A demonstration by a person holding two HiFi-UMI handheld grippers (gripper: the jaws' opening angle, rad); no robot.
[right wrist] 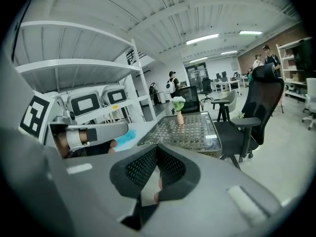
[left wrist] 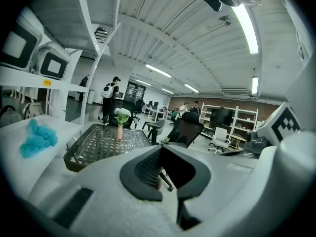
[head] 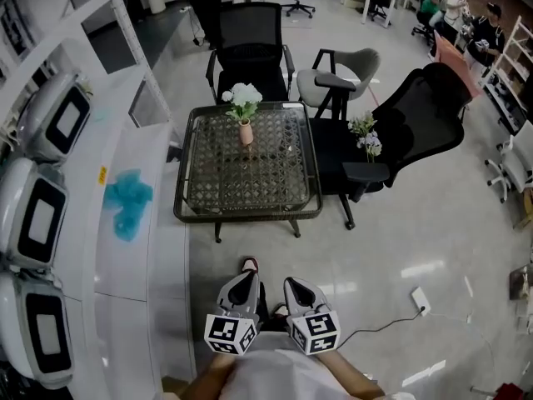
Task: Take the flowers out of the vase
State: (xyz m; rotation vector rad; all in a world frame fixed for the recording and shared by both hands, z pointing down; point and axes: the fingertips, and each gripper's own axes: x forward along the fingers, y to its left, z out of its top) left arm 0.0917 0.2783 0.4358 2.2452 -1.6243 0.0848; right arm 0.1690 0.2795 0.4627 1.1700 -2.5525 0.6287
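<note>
Left gripper (head: 244, 278) and right gripper (head: 297, 283), side by side, jaws closed on nothing, well apart from table (head: 250, 216) bearing vase (head: 246, 132) of white flowers (head: 243, 98).

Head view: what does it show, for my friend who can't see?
A pink vase holds white flowers on a table; the left gripper and right gripper hover near the person, well short of it. More flowers lie on a black chair beside the table.

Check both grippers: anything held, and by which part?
Nothing is held. The left gripper and right gripper are both shut and empty, well short of the flowers, which sit in the vase on the table.
</note>
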